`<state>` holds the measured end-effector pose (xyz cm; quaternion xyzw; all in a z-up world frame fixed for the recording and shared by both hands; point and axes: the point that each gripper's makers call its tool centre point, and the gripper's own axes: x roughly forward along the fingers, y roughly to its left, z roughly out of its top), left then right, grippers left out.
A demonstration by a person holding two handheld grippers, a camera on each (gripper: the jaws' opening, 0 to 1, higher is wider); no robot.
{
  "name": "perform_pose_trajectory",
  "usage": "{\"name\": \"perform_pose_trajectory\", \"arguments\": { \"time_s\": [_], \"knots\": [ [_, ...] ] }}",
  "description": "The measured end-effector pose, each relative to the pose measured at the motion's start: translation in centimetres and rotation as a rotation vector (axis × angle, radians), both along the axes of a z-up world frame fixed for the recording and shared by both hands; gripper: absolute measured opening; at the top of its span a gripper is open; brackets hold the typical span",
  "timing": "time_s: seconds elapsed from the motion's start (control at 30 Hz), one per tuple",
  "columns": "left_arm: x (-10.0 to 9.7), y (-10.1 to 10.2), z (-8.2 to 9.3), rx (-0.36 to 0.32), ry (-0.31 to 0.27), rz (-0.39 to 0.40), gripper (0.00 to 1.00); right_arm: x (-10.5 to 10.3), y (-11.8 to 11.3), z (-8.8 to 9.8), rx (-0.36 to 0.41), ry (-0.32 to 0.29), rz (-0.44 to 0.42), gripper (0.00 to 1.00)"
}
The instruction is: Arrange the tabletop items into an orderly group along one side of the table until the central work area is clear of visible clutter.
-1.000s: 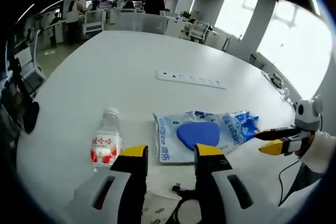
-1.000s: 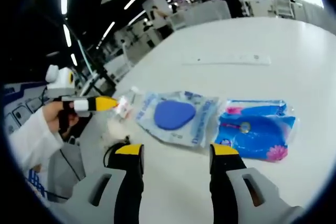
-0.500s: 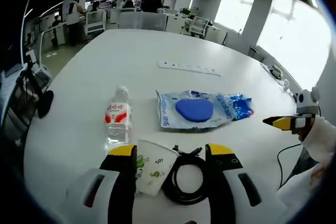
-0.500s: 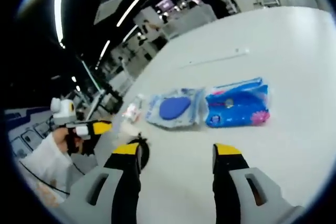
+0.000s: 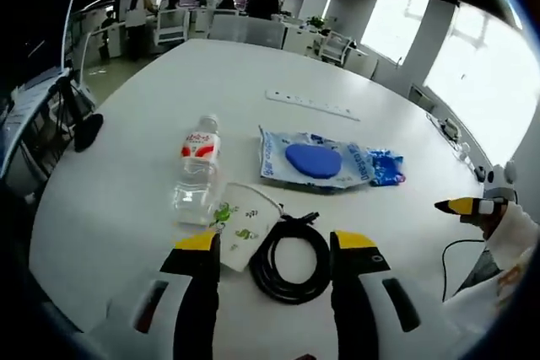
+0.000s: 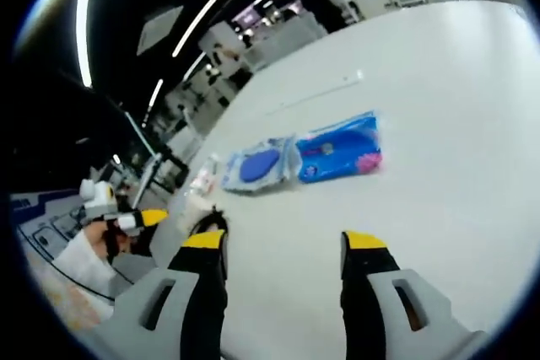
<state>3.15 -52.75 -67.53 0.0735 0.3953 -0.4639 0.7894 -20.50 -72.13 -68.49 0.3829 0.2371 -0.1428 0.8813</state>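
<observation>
Clutter is bunched near the table point(image 5: 152, 90) edge: water bottle point(image 5: 197, 172), paper cup point(image 5: 240, 233), coiled cable point(image 5: 291, 257), blue-pad pouch point(image 5: 314, 159). Left gripper point(image 5: 277, 250) and right gripper point(image 6: 283, 250) are held agape, empty. Bottle judged light, crushable; best taken mid-body.

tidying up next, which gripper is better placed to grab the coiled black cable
Left, probably. The left gripper is open with the coiled black cable right between its jaw tips. The right gripper sits off over bare table.
</observation>
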Motion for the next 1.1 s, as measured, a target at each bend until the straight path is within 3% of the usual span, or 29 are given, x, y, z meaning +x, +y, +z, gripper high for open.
{"name": "perform_pose_trajectory", "arguments": {
  "time_s": [0.17,0.4,1.1],
  "knots": [
    [-0.6,0.1,-0.5,0.010,0.013,-0.004,0.51,-1.0,-0.1,-0.7,0.051,-0.003,-0.044,0.51],
    [-0.9,-0.2,-0.6,0.014,0.021,-0.013,0.51,-1.0,-0.4,-0.5,0.053,-0.010,-0.063,0.50],
    [-1.2,0.7,-1.2,0.037,0.022,-0.014,0.50,-1.0,0.9,-1.2,0.082,0.006,-0.033,0.48]
  ]
}}
